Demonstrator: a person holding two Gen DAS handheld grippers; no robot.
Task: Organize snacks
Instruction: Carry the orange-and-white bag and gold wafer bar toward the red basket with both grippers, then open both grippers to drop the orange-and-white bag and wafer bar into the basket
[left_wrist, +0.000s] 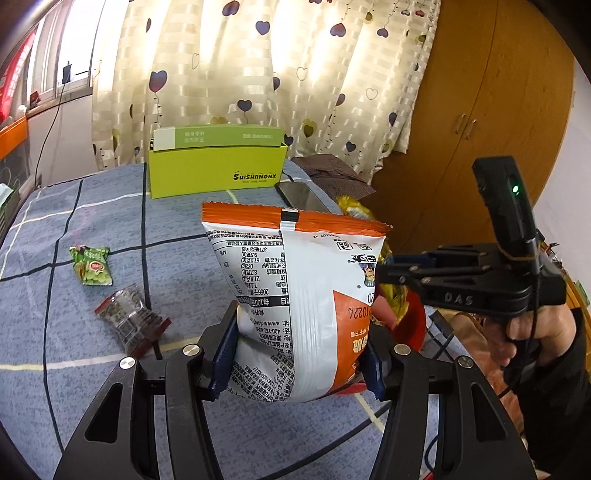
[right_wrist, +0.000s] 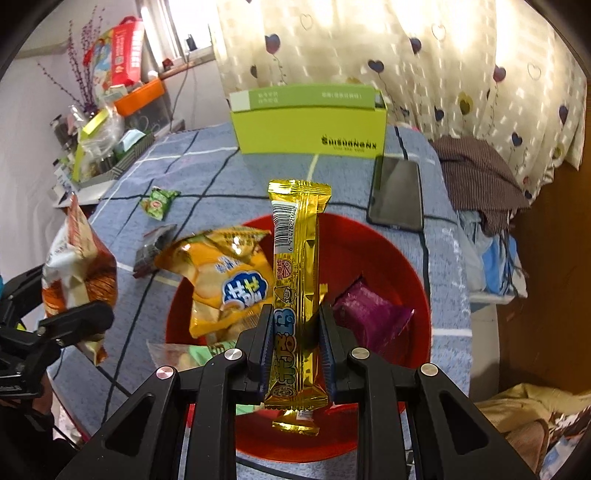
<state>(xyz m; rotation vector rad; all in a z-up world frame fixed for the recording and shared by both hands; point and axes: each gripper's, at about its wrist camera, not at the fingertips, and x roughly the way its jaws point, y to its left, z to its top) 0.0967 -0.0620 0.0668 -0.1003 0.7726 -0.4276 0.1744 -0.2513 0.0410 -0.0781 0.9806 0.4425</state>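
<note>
The left gripper (left_wrist: 299, 354) has its jaws set wide and closed on the lower part of an orange-and-white chip bag (left_wrist: 299, 295), held upright above the blue checked cloth (left_wrist: 92, 387) of the counter; the pads press the film in, so the bag looks puffy, light and soft, and probably crushable if squeezed harder. Its glossy, crinkled film is likely slippery, so the flat crimped seam along the top or bottom would be the surest hold. The right gripper (right_wrist: 295, 354) has its jaws nearly together on the lower half of a long gold bar (right_wrist: 297, 280), which stands upright over the red bowl (right_wrist: 399, 266). The bar appears slim, light and fairly stiff in its shiny foil wrap, and a grip across its narrow width suits it. In the bowl lie a yellow bag (right_wrist: 221, 280), puffed and creased, and a purple pack (right_wrist: 369, 314), matte and pillow-shaped. Toward the counter's left edge rest a small green packet (left_wrist: 92, 266) and a clear pack (left_wrist: 129, 317) with red ends, both flat, light and easy to pinch by an end seam. Along the far edge stands a rigid lime-green box (left_wrist: 218, 173), with a smooth dark phone (left_wrist: 301, 197) just beside its right corner.
</note>
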